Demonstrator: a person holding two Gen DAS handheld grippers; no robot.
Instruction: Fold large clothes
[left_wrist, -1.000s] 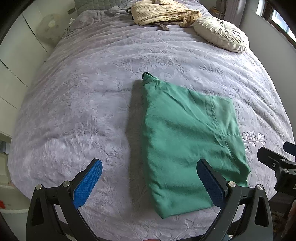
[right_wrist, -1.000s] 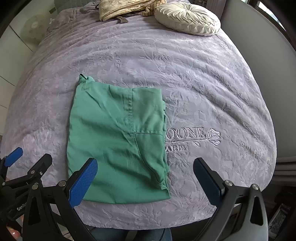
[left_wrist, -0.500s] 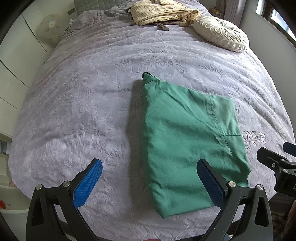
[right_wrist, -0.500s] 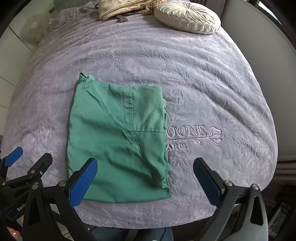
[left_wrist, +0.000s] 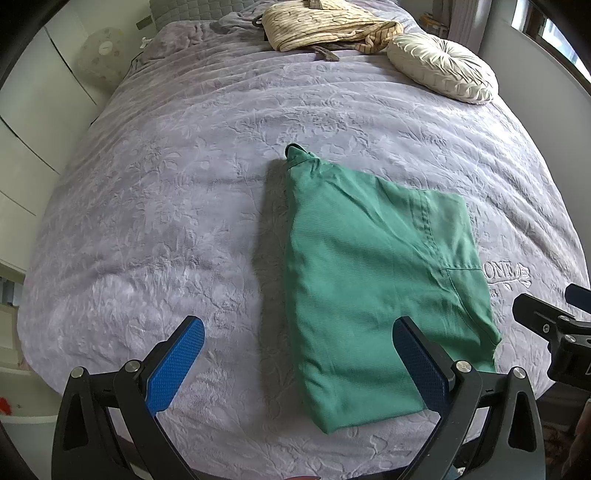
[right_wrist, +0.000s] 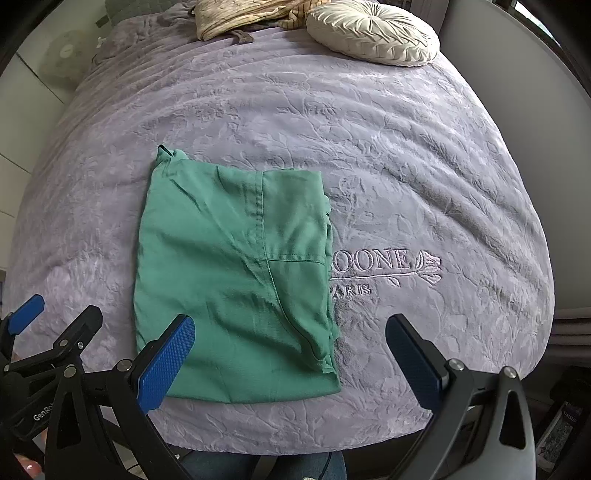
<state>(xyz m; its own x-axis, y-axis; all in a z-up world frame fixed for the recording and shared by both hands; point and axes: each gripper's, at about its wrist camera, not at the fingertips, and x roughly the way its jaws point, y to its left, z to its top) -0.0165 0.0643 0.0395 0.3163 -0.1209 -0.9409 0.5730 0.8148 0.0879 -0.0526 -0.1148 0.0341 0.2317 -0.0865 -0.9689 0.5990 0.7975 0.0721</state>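
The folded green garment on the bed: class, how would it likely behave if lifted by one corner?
The green garment is thin, creased cloth, so it would probably droop limply. Its loose stacked layers at the right edge would likely fall open. It looks light and might drag on the plush bedspread.

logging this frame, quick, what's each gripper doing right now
Left gripper: jaws wide open, holding nothing, above the near edge of the green garment.
Right gripper: jaws wide open, holding nothing.

A wide bed (left_wrist: 184, 192) under a lilac embossed bedspread (right_wrist: 406, 155), a round cream cushion (right_wrist: 373, 31) near its head, white cupboards (left_wrist: 33, 122) alongside, daylight from a window (left_wrist: 554, 29).
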